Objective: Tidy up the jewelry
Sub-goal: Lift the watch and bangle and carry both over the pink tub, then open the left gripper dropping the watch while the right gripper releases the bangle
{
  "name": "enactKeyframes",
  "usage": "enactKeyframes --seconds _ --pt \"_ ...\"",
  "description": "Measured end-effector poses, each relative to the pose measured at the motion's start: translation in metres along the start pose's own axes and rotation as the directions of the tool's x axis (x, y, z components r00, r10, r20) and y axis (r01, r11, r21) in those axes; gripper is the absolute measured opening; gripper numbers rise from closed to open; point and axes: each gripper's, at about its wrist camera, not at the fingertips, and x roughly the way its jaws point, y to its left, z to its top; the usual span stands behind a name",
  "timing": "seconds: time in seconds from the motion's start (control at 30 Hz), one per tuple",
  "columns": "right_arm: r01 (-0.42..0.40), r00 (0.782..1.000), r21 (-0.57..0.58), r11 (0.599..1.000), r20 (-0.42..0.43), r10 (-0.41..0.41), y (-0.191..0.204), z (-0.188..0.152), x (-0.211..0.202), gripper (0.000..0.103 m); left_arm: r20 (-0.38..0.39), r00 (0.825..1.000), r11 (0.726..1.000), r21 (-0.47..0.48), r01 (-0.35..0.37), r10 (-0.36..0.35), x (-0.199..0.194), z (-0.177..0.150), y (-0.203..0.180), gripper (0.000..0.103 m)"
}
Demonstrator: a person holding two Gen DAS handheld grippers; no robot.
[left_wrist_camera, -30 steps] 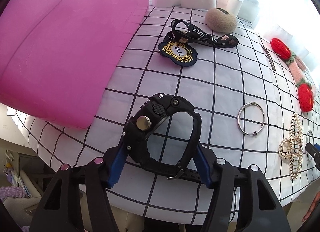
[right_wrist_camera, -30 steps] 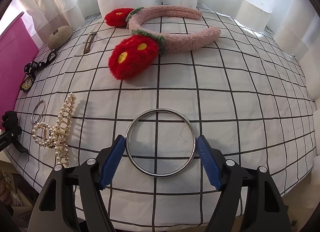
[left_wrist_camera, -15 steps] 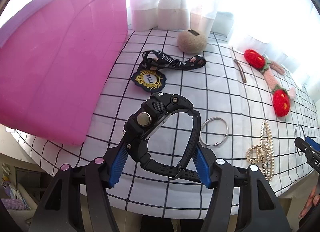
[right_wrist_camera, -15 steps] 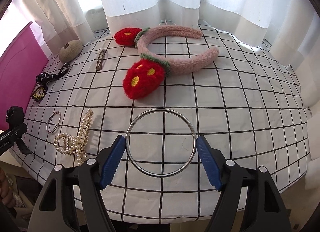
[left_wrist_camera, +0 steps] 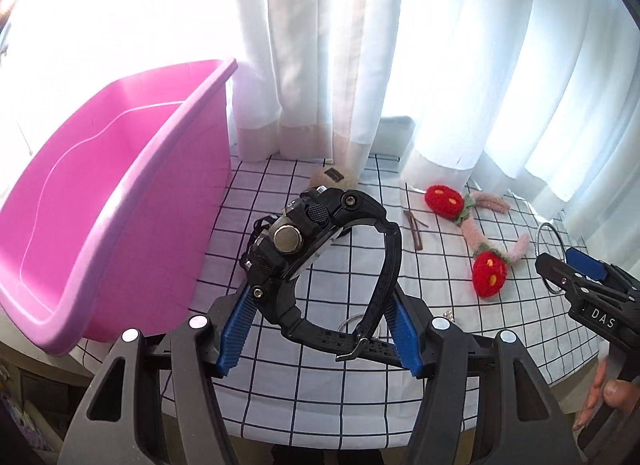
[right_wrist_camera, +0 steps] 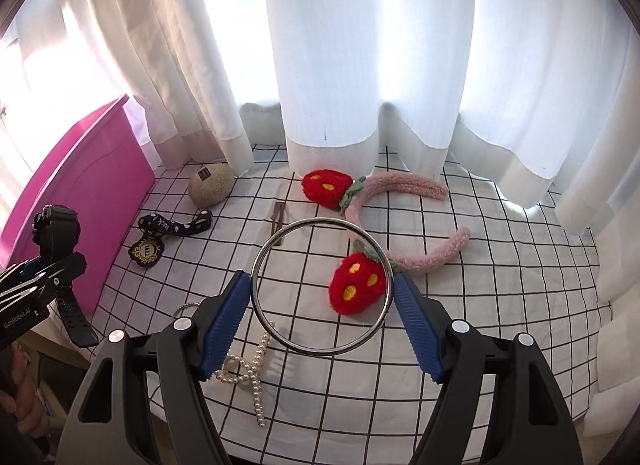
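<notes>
My left gripper point(left_wrist_camera: 320, 325) is shut on a black digital watch point(left_wrist_camera: 316, 249), held by its strap loop in the air above the checked cloth. Just to its left stands the pink tub point(left_wrist_camera: 120, 201), whose hollow inside is in view. A large silver bangle point(right_wrist_camera: 322, 287) is clamped between the blue pads of my right gripper point(right_wrist_camera: 320, 313), lifted clear of the table. In the right wrist view the left gripper point(right_wrist_camera: 38, 279) with the watch point(right_wrist_camera: 56, 225) shows at the left edge. The right gripper point(left_wrist_camera: 576, 277) and the bangle point(left_wrist_camera: 554, 249) appear at the right in the left wrist view.
On the checked tablecloth point(right_wrist_camera: 460, 325) lie a pink strawberry headband point(right_wrist_camera: 400, 221), a pearl hair claw point(right_wrist_camera: 246, 369), a small silver ring point(right_wrist_camera: 186, 309), a brown hair clip point(right_wrist_camera: 277, 217), a black lanyard with a badge point(right_wrist_camera: 168, 231) and a beige stone-like item point(right_wrist_camera: 211, 184). White curtains point(right_wrist_camera: 360, 65) hang behind.
Both grippers have risen well above the table with the watch and the bangle still in them. The views have tilted up, so the pink tub's inside and the curtains now show.
</notes>
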Motion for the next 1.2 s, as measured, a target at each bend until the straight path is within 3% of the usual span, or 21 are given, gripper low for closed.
enactKeyframes --seconds 0.2,0.33,0.47,0.67,0.83,0.97,1.2 --pt "-0.081 0.991 -0.104 0.991 0.101 0.091 0.051 0.052 -0.018 0.071 0.110 0.994 0.999 -0.049 -0.010 0.016 -0.044 0.042 0.022 0.059" --pt "-0.155 0.971 -0.193 0.969 0.151 0.185 0.098 0.088 -0.025 0.071 0.173 0.982 0.993 -0.099 -0.058 0.075 -0.066 0.065 0.055 0.059" --pt "-0.231 0.945 -0.288 0.929 0.161 0.285 0.152 0.116 -0.022 0.071 0.188 0.969 0.978 -0.164 -0.132 0.162 -0.077 0.077 0.097 0.059" --pt "-0.336 0.907 -0.406 0.850 0.103 0.408 0.238 0.137 -0.002 0.071 0.144 0.949 0.937 -0.254 -0.239 0.281 -0.076 0.078 0.162 0.059" --pt "-0.395 0.888 -0.455 0.799 0.033 0.458 0.296 0.145 0.024 0.071 0.087 0.939 0.904 -0.314 -0.291 0.332 -0.061 0.071 0.212 0.059" --pt "-0.408 0.888 -0.492 0.769 -0.019 0.459 0.332 0.147 0.046 0.071 0.029 0.939 0.880 -0.359 -0.311 0.343 -0.042 0.062 0.239 0.059" --pt "-0.417 0.901 -0.512 0.750 -0.129 0.413 0.370 0.149 0.088 0.071 -0.057 0.940 0.859 -0.391 -0.331 0.337 -0.017 0.058 0.249 0.060"
